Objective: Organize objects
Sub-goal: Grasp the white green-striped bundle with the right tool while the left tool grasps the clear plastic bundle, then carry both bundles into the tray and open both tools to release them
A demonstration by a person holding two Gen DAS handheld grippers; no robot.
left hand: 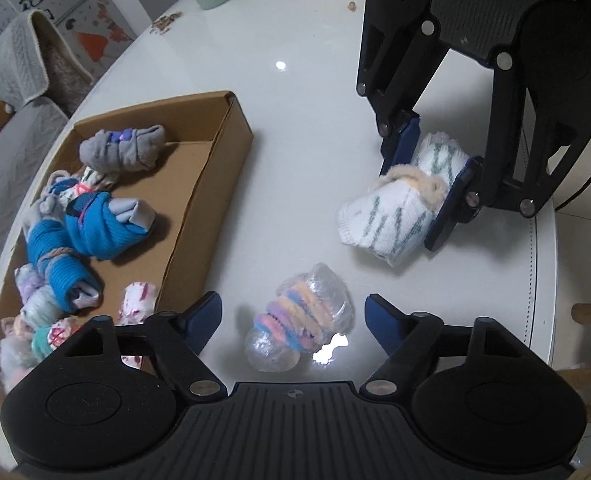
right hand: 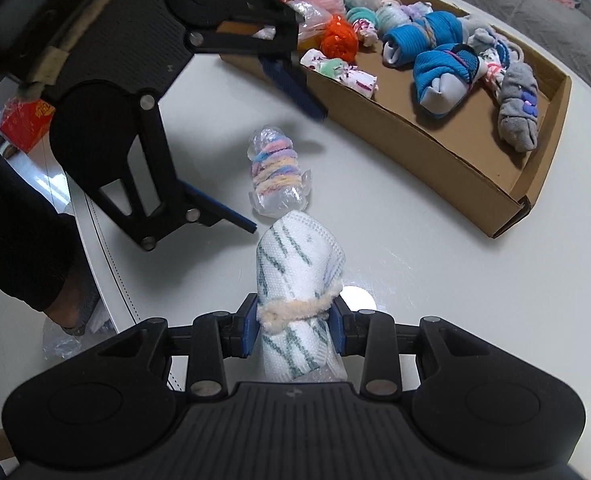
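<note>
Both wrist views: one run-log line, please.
right gripper: shut on white green-striped sock roll | left gripper: open over plastic-wrapped pastel bundle

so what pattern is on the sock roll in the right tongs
White with grey-green streaks on the sock roll, clearest in the right wrist view.

— Where does the cardboard box (left hand: 215,184) sit?
— On the tabletop (left hand: 303,120), left in the left wrist view, with the sock rolls (left hand: 107,228) lying inside it.

— And outside the box?
— A plastic-wrapped bundle (left hand: 299,320) lies on the tabletop between the left hand-held gripper's (left hand: 293,316) spread fingers. Beyond it, to the right, the right hand-held gripper (right hand: 293,326) clamps a tied sock roll (right hand: 295,276).
</note>
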